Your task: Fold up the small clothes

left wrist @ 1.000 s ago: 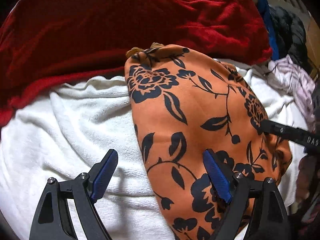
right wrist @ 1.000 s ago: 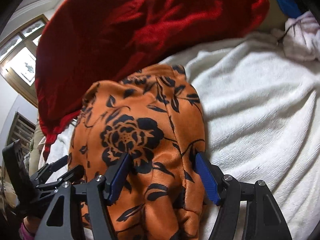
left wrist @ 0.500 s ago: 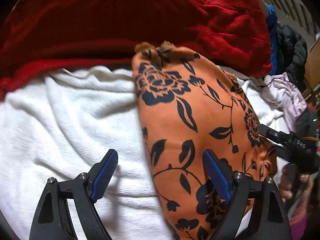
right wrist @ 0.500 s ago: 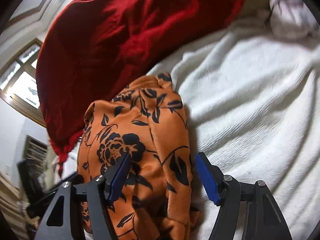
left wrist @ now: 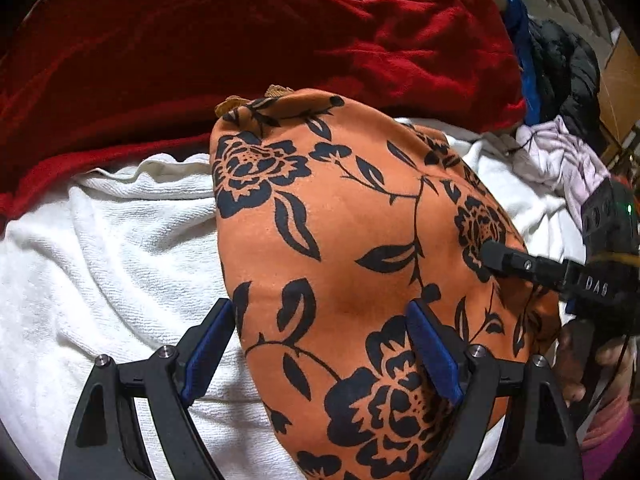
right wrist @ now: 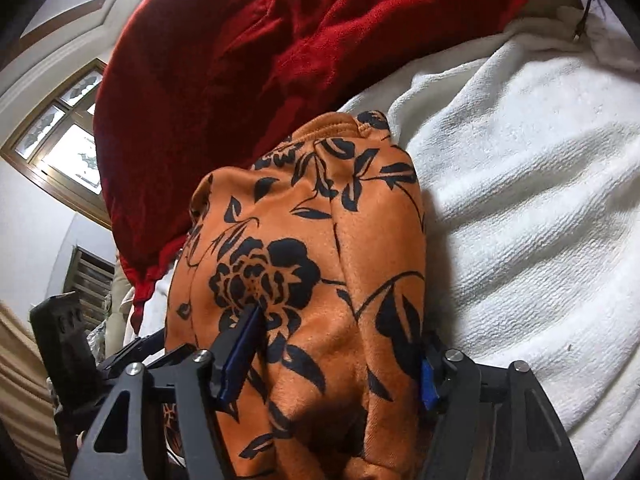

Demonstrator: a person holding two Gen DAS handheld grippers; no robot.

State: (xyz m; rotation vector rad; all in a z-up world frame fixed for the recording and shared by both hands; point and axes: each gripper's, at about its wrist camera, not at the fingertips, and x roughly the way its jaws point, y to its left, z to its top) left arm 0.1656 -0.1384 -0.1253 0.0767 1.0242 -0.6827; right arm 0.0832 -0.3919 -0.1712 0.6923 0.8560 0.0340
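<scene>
An orange garment with black flowers (left wrist: 348, 248) lies bunched on a white towel (left wrist: 120, 248); it also shows in the right wrist view (right wrist: 320, 264). My left gripper (left wrist: 320, 352) is open, its jaws wide apart over the garment's near left edge, holding nothing. My right gripper (right wrist: 340, 352) is open, with the garment's near end bunched up between its jaws and draped over the right one. The right gripper's finger (left wrist: 520, 266) shows in the left wrist view, touching the garment's right side.
A red blanket (left wrist: 260, 40) is heaped behind the garment and also shows in the right wrist view (right wrist: 260, 60). A pale pink garment (left wrist: 560, 160), dark and blue clothes (left wrist: 560, 60) sit at the far right. A window (right wrist: 68, 144) is at left.
The garment has been pushed up into a taller bunch between the right gripper's jaws. The left gripper has shifted slightly and stays open.
</scene>
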